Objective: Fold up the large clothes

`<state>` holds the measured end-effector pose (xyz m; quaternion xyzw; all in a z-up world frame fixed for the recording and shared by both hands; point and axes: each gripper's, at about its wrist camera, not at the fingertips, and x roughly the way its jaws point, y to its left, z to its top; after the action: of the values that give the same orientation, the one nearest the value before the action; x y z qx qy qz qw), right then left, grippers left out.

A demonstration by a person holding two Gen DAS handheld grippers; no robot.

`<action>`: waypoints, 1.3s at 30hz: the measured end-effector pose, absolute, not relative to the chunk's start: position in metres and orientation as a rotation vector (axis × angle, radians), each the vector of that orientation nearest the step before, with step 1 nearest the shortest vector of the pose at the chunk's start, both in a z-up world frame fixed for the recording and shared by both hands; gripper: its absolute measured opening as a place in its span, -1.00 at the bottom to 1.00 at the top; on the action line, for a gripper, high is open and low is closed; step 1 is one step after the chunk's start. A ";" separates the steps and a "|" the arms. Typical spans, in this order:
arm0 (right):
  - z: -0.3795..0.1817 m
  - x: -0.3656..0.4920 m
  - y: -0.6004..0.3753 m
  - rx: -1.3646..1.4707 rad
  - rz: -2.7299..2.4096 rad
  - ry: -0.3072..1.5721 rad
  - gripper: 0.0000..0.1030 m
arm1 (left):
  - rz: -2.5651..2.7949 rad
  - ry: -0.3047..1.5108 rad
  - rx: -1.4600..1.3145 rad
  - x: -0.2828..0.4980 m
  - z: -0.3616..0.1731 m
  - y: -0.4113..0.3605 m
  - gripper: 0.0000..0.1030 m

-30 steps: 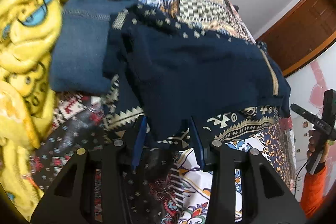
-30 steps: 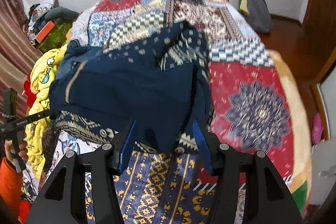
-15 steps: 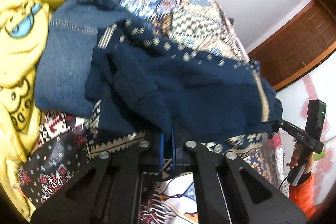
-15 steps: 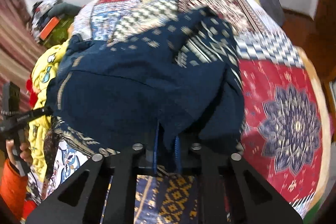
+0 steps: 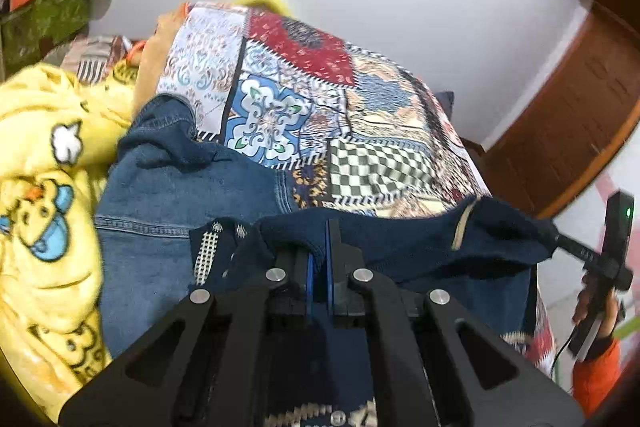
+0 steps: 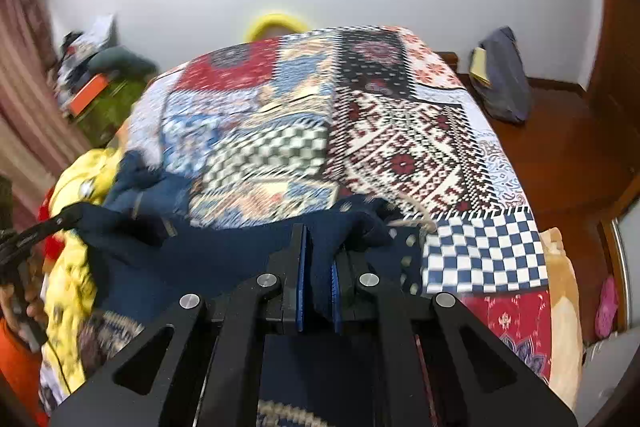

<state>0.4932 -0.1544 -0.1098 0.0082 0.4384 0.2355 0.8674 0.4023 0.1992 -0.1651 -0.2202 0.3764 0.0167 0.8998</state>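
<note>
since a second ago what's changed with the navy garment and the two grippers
Both grippers closed on the navy garment: the left gripper and right gripper stood open around its near edge, and now each pinches a fold of it. That edge has been lifted and carried toward the far side of the bed, so the garment bunches up in front. The jeans, yellow blanket and patchwork bedspread lie as before.

garment (image 5: 420,243) on quilt (image 5: 304,75) | jeans (image 5: 168,195) left of it | blanket (image 5: 44,155) further left
</note>
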 end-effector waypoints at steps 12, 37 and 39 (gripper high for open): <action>-0.092 0.484 -0.156 -0.178 0.277 0.803 -0.72 | 0.094 0.888 -0.389 0.415 -0.196 0.198 -0.77; -0.157 0.393 -0.082 -0.257 0.706 0.962 -0.26 | -0.059 1.000 -0.096 0.354 -0.225 0.094 -0.04; -0.153 0.392 -0.095 -0.252 0.675 0.949 -0.22 | -0.010 0.991 -0.061 0.345 -0.228 0.100 0.07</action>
<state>0.3925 -0.0953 -0.1530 -0.1186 0.4470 0.3177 0.8278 0.3453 0.1002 -0.2285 -0.0292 0.4755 -0.0048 0.8792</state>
